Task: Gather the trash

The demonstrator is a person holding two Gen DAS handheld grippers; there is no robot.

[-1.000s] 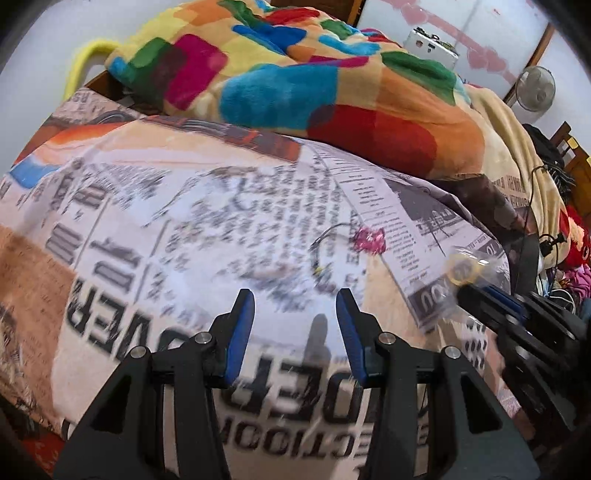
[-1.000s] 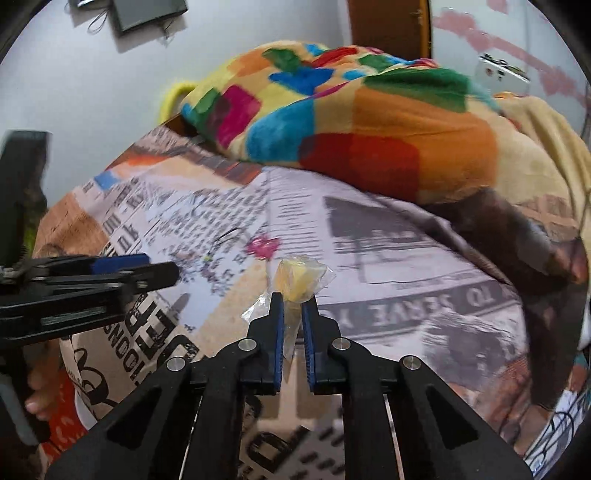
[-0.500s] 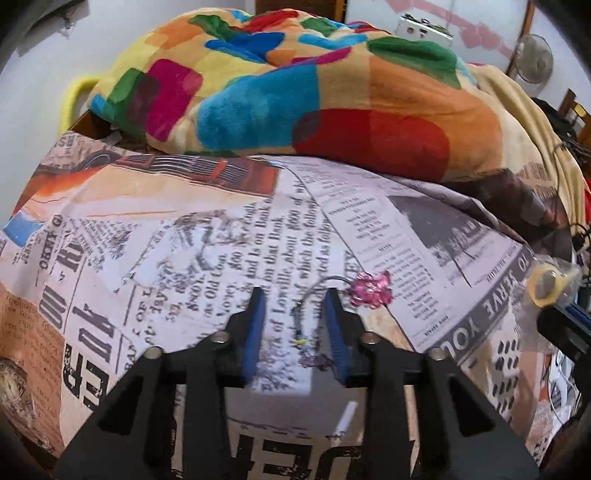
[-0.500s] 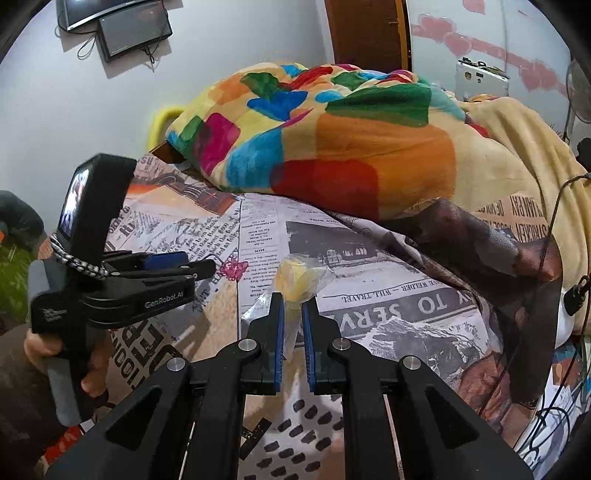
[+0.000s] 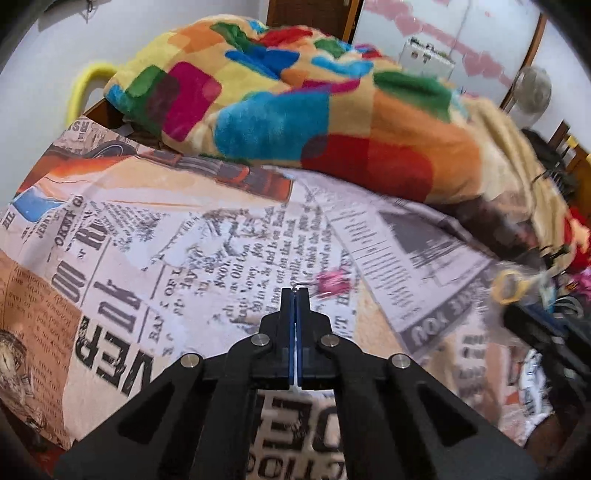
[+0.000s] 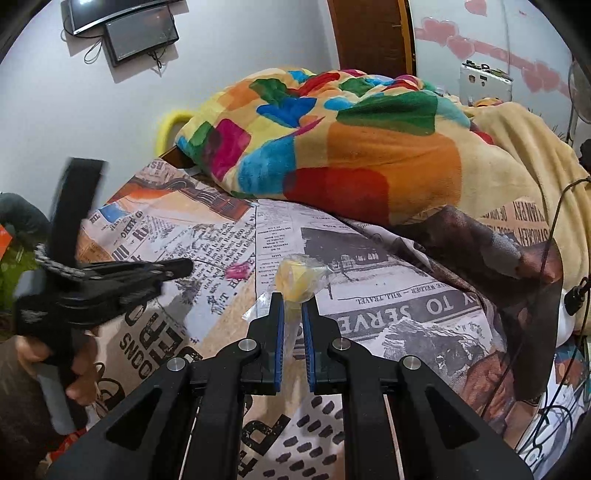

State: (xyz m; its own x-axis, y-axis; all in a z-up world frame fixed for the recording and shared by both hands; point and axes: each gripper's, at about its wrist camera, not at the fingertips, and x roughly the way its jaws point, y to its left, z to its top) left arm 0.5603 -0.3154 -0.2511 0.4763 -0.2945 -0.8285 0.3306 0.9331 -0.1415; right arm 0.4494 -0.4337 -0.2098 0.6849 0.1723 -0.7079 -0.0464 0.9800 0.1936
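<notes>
My left gripper (image 5: 295,290) has its jaws closing fully together, pinching the thin dark wire of a small pink trinket (image 5: 332,282) just above the newspaper-print bedsheet (image 5: 184,258). In the right wrist view the same gripper (image 6: 183,267) comes in from the left, with the trinket (image 6: 236,272) hanging just past its tip. My right gripper (image 6: 293,299) is shut on a clear plastic wrapper with a yellow piece inside (image 6: 295,278), held over the sheet. That wrapper (image 5: 508,291) shows blurred at the right edge of the left wrist view.
A bulky multicoloured blanket (image 6: 351,147) covers the back of the bed, with a tan blanket (image 6: 517,155) to its right. Black cables (image 6: 550,240) trail over the right side. A person's hand (image 6: 79,369) grips the left tool's handle. A screen (image 6: 140,35) hangs on the wall.
My left gripper came forward over the wire beside the pink trinket, closed on it and lifted slightly. The right gripper kept still, holding its wrapper.
</notes>
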